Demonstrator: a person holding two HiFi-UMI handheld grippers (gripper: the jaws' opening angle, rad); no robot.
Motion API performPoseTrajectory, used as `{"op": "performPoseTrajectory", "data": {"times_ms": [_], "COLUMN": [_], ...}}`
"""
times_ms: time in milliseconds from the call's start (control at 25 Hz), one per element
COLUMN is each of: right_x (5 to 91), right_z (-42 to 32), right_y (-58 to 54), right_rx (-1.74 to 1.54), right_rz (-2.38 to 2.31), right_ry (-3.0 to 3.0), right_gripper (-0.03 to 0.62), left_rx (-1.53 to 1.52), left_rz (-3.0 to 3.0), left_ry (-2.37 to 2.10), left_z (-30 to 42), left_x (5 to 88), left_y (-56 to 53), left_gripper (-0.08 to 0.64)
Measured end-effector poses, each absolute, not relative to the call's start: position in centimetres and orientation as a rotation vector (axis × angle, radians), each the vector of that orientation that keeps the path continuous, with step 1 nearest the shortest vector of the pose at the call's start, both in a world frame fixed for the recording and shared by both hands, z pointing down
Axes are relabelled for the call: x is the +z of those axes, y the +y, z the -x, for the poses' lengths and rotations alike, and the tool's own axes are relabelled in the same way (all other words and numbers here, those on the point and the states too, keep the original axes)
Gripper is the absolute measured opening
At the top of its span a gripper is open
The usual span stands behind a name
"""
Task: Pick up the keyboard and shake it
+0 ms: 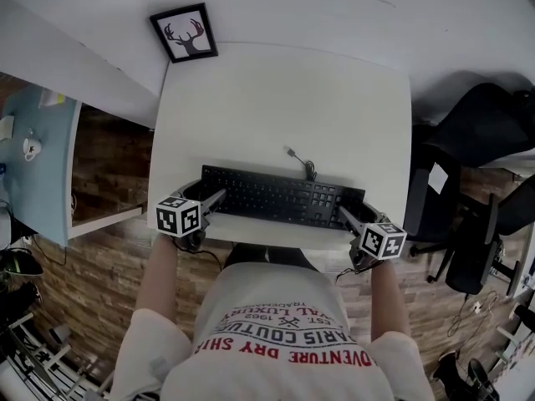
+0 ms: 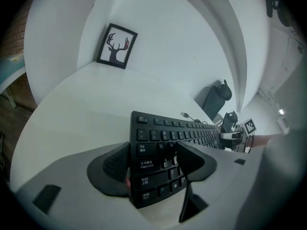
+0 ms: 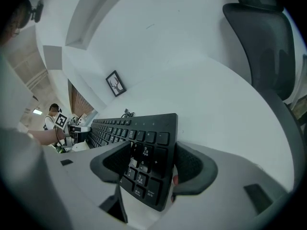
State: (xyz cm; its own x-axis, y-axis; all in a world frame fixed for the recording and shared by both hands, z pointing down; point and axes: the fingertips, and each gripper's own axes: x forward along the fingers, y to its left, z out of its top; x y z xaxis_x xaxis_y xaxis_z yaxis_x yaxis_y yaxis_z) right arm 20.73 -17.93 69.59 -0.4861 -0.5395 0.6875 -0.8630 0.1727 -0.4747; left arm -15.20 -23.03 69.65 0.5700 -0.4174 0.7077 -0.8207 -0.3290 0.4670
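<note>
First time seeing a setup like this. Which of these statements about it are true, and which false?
The keyboard is black. True.
The framed picture shows a cat. False: it shows an antlered deer head.
A gripper sits at each end of the keyboard. True: the left gripper is closing its jaws with the left end between them; the right gripper has the number-pad end between its jaws.
The keyboard's cable is plugged into a laptop. False: its plug lies loose on the white table.

Keyboard [image 3: 142,134] numpad end between gripper [image 3: 152,152] jaws; white table [image 3: 216,109], deer picture [image 3: 115,84] beyond.
</note>
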Motion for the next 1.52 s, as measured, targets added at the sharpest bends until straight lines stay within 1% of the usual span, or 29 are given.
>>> {"op": "performPoseTrajectory", "data": {"times_ms": [320,520,920,1320,1520], "right_x": [67.5,64.9,55.4,42.7,37.5], "right_z": [-20.6,-20.7,-21.0,-21.1,-21.0], "right_y": [-17.6,-18.6,-23.3,-27.6,-28.6], "right_rx": [1.119,1.056,0.818,0.449,0.249], "right_rz": [-1.346,-1.37,-1.463,-1.592,-1.659], "right_ry": [-2.126,-2.168,-2.307,-2.478,-2.546], "right_gripper": [0.288,0.288,0.288,0.29,0.29], "left_rx": [0.591,0.552,0.408,0.206,0.112], "left_rz": [-1.971,-2.042,-2.25,-2.516,-2.619], "left_ry": [-1.024,-1.071,-1.174,-1.307,-1.341], "left_z": [15.2,15.2,15.0,14.9,15.0], "left_x": [68.4,65.5,55.7,42.4,37.2], "left_y": [-22.0,-23.1,-27.9,-32.3,-33.7], "left_gripper": [0.307,0.307,0.307,0.308,0.307]}}
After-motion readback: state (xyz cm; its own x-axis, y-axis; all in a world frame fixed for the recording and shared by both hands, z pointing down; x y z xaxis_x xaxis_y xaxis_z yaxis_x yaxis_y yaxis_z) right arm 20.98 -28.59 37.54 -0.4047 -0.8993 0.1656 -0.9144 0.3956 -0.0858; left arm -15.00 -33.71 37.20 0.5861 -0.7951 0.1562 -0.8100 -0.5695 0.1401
